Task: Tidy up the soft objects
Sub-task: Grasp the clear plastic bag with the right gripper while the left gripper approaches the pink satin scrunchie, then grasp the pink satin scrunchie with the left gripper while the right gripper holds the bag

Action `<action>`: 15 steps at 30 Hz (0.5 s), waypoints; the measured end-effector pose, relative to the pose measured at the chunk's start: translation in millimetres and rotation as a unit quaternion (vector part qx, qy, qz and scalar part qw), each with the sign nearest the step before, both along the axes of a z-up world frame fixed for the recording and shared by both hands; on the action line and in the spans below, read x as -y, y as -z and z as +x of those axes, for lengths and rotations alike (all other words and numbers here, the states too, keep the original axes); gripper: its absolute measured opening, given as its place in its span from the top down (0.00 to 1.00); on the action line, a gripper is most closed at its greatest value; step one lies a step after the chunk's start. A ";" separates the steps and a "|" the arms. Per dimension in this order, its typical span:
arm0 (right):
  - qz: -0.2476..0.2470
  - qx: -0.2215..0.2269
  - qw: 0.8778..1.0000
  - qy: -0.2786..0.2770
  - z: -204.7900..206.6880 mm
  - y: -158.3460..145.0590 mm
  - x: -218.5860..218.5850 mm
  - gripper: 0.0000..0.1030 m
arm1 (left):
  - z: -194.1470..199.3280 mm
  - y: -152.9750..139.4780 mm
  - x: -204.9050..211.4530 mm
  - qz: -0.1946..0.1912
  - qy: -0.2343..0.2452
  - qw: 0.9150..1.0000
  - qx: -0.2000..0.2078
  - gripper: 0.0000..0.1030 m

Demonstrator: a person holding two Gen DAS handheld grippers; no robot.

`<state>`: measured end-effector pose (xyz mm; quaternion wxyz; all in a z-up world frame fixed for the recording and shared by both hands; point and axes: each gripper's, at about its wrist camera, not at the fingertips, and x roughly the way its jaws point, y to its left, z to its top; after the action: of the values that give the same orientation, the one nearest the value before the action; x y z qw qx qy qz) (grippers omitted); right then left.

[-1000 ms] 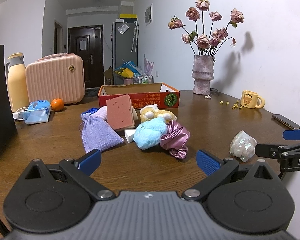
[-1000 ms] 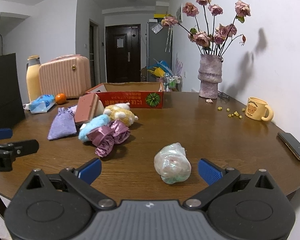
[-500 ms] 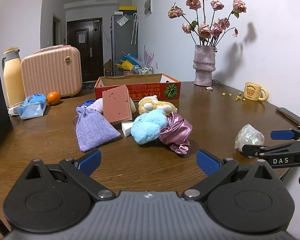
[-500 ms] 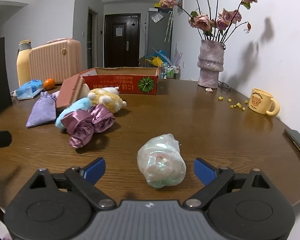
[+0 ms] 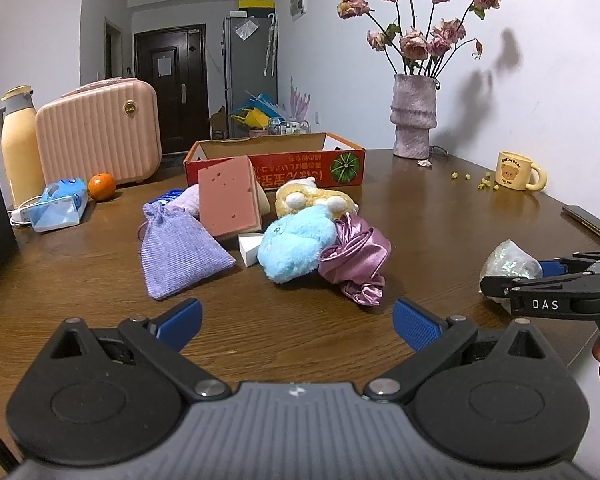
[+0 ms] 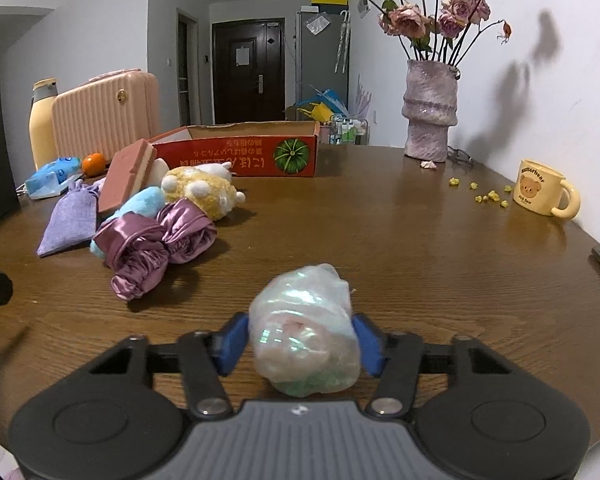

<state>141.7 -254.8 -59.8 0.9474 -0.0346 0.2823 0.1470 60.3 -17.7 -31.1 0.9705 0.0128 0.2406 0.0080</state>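
A shiny iridescent wrapped bundle lies on the wooden table near its right edge. My right gripper has its jaws closing on it, and both blue pads touch its sides. The left wrist view shows that bundle and the right gripper at far right. My left gripper is open with nothing in it, short of a pile: lilac pouch, pink sponge block, blue plush, yellow plush, purple satin cloth. A red cardboard box stands open behind the pile.
A vase of dried roses, a yellow bear mug and a phone sit along the right. A pink case, a bottle, an orange and a tissue pack stand at left.
My right gripper moved forward and down around the bundle, and its jaws closed from wide open onto the bundle's sides. The left gripper drifted slightly closer to the pile, still open.
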 end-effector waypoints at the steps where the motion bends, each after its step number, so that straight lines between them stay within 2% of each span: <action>1: 0.002 -0.001 1.000 -0.001 1.7 0.8 0.6 0.52 | 1.8 0.8 0.7 0.000 0.000 1.000 -0.001 0.00; 5: 0.018 0.000 1.000 -0.013 4.4 1.2 3.6 0.60 | 9.1 3.9 5.1 0.003 0.003 1.000 -0.008 0.00; 15: 0.035 0.007 0.999 -0.027 17.3 -1.0 3.7 0.62 | 31.2 6.5 14.9 0.013 0.005 1.000 -0.016 0.00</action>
<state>159.1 -258.5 -58.8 0.9456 -0.0096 0.2696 0.1820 91.5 -32.7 -37.7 0.9663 0.0265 0.2559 0.0061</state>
